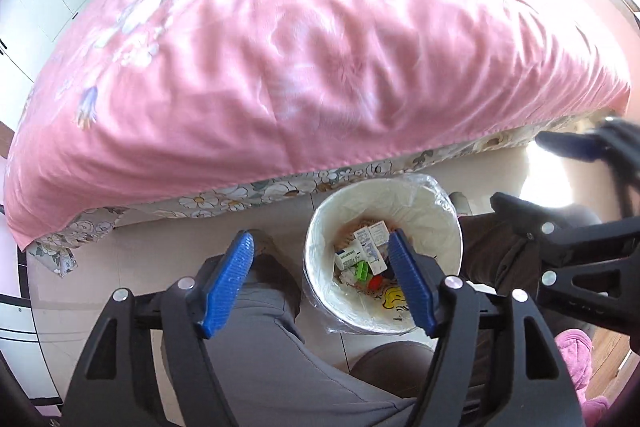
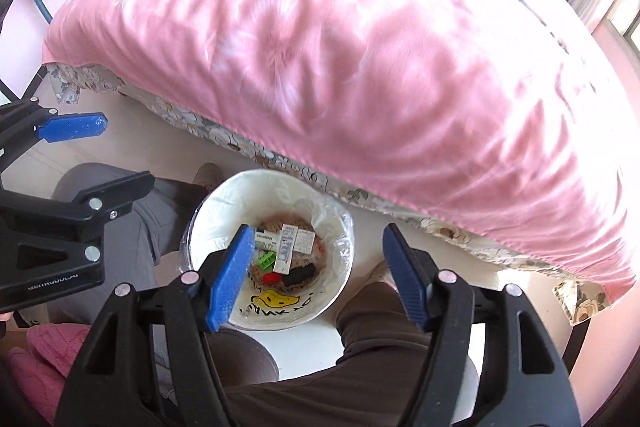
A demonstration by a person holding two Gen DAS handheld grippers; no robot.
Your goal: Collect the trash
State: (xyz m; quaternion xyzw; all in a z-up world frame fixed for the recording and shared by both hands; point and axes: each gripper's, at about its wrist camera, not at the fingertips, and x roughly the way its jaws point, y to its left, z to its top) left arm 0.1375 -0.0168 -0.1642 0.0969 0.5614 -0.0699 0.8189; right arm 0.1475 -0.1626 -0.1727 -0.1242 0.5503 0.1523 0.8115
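White bin [image 1: 436, 211] on floor between knees, beside pink bed [image 1: 280, 47], trash [image 1: 366, 255] already inside. Left gripper [image 1: 320, 287], right gripper [image 2: 316, 275] both spread wide, empty. Nothing obvious on quilt, blurry though. Scan before reaching.

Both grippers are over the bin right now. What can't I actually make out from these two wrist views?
- Print on the small white boxes in the trash bin: too small, both views.
- Bin's lower contents: covered by the left gripper finger in the left view, by the right gripper finger in the right.
- Floor under the bed: hidden by the pink quilt.
- Floor nearest the person: blocked by their legs, both views.
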